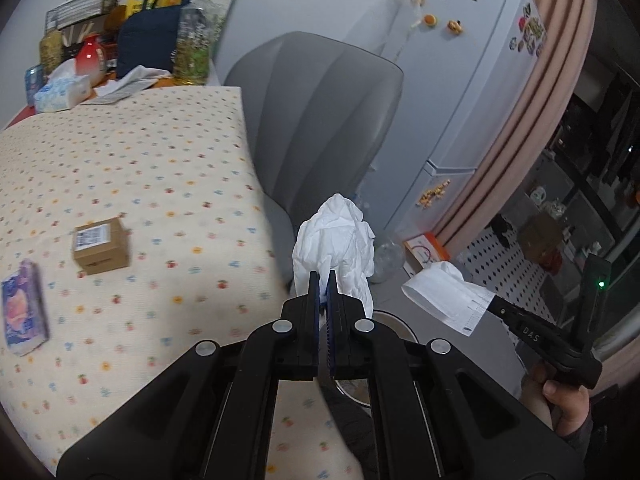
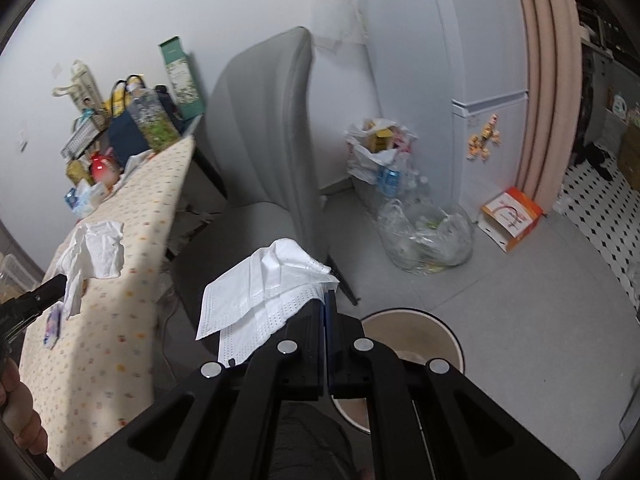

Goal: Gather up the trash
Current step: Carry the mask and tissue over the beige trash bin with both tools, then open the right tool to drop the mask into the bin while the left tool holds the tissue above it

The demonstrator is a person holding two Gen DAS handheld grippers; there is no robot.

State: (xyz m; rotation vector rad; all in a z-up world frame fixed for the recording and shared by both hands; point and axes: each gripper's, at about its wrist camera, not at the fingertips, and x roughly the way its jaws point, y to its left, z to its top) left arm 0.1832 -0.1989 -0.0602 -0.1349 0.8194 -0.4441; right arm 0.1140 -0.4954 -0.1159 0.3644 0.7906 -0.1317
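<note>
On the far left of the left wrist view we see the desk (image 1: 160, 168) under its dotted cloth, with a purple tissue pack (image 1: 24, 306) near its edge and a small cardboard box (image 1: 102, 246) just beside it, further in. At the back of the desk stand a tissue box (image 1: 62, 92), a dark bag (image 1: 148, 46) and a clear bottle (image 1: 194, 46). Moving right, our left gripper (image 1: 323, 286) has its fingers pressed together on a crumpled white tissue (image 1: 336, 240), which stands up above the tips, in front of the grey chair (image 1: 316, 108). Further right, our right gripper (image 1: 494, 304) pinches a flatter folded tissue (image 1: 444, 294), held by a hand (image 1: 564, 400) at the frame's lower right. Behind them stands the white fridge (image 1: 468, 80).

In the right wrist view, that folded tissue drapes to the left over the closed fingers, above the chair seat. Just right of the fingers, below them, a round bin (image 2: 452, 340) opens on the grey floor. Beyond it lie a clear plastic bag (image 2: 428, 236) of rubbish and an orange box (image 2: 512, 218) beside the fridge.
</note>
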